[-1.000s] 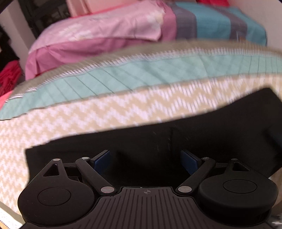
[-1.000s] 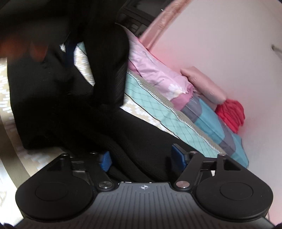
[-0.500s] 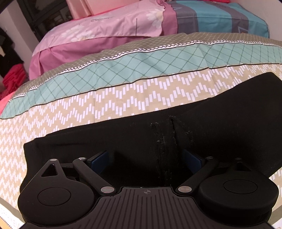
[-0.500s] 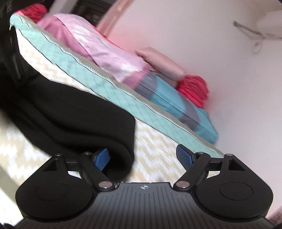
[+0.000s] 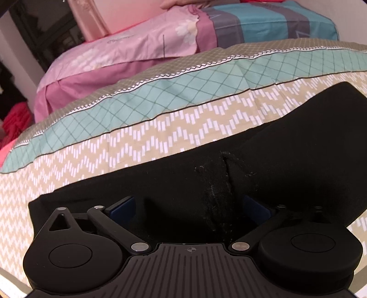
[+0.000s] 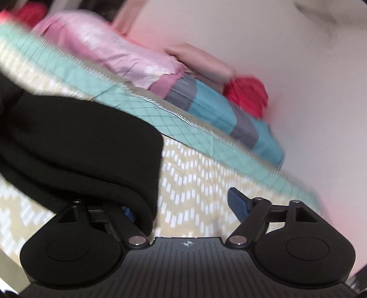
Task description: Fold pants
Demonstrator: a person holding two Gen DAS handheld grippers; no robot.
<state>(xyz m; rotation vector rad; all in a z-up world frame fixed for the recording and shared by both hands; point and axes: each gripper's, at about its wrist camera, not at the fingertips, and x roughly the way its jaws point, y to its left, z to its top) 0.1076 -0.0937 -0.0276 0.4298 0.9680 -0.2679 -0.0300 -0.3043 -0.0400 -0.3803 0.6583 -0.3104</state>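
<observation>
Black pants [image 5: 229, 165] lie flat on the bed, spread across the beige zigzag bedspread [image 5: 160, 130]. In the left view they run from the lower left up to a rounded end at the upper right, with a linty seam crease near the middle.

My left gripper [image 5: 192, 206] sits low over the pants, fingers spread wide. Blue pads [image 5: 123, 204] are on either side of the fabric, not pinching it. Fabric fills the gap between them.

My right gripper [image 6: 183, 206] is spread too. The folded rounded edge of the pants [image 6: 91, 149] drapes over my left finger and hides most of its pad; the right pad [image 6: 236, 204] hangs over bare bedspread [image 6: 195, 178]. Nothing clamped. The right view is motion-blurred, so fine detail is unreliable.

No containers in view. Behind the pants: teal diamond-quilted band [image 5: 183, 87] of the bedspread, then a pink pillow [image 5: 137, 48], a teal-and-grey striped pillow [image 5: 263, 20], and red cloth [image 6: 247, 94] against the wall [image 6: 275, 45].
</observation>
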